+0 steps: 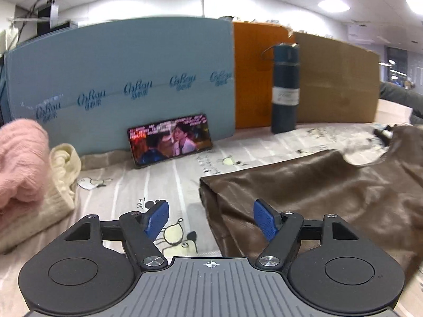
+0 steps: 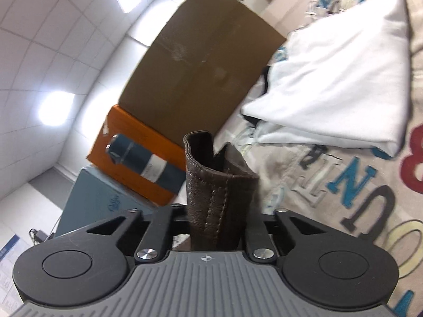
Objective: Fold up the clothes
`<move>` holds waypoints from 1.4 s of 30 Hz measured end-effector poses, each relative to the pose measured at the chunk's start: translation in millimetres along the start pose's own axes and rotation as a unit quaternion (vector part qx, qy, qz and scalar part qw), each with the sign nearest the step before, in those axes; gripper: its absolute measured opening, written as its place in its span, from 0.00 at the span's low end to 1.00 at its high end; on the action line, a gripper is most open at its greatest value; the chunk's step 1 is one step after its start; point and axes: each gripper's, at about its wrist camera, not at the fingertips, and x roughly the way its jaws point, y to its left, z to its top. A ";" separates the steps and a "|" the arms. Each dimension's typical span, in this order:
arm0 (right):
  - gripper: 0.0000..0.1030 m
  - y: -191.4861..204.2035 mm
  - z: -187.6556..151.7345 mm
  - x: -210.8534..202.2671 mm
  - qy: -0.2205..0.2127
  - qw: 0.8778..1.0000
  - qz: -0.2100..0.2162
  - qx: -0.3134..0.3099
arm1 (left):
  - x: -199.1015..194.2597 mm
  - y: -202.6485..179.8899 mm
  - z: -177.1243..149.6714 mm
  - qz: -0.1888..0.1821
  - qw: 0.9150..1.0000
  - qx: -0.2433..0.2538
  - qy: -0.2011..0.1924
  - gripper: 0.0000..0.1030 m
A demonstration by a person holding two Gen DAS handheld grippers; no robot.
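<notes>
Brown leather garment (image 1: 330, 192) lies spread ahead-right of the left gripper (image 1: 210, 218), fingers apart, its near edge between them. Bare printed sheet (image 1: 127, 192) ahead-left. Right gripper (image 2: 218, 211) clamped on a stitched brown hem. Only the right view shows a folded white shirt (image 2: 343, 74); only left, a phone (image 1: 169, 140).

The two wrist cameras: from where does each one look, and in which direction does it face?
Left wrist: sits behind the open left claw, level, facing the blue foam board and propped phone; the brown leather garment lies ahead on the right.
Right wrist: sits behind the right claw, rolled sideways, shut on a stitched edge of the brown leather garment; a folded white shirt lies beyond.
Shared: the garment, dark blue flask, orange board and cardboard sheet.
</notes>
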 end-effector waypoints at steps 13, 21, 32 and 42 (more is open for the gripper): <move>0.11 86.3 -28.7 12.4 0.044 0.988 0.148 -0.011 | 28.6 11.8 -5.0 0.011 0.998 -0.044 0.034 0.70; 0.11 128.5 -95.2 55.2 0.142 0.975 0.172 -0.026 | 25.8 18.3 -3.9 0.001 0.997 -0.066 0.026 0.70; 0.33 145.4 -162.7 56.5 0.215 0.945 0.137 -0.207 | -12.0 32.9 -5.5 -0.030 0.990 -0.135 -0.035 0.78; 0.84 151.7 -197.9 62.3 0.318 0.886 0.166 -0.294 | -25.3 17.9 -9.0 -0.063 0.990 -0.105 -0.065 0.86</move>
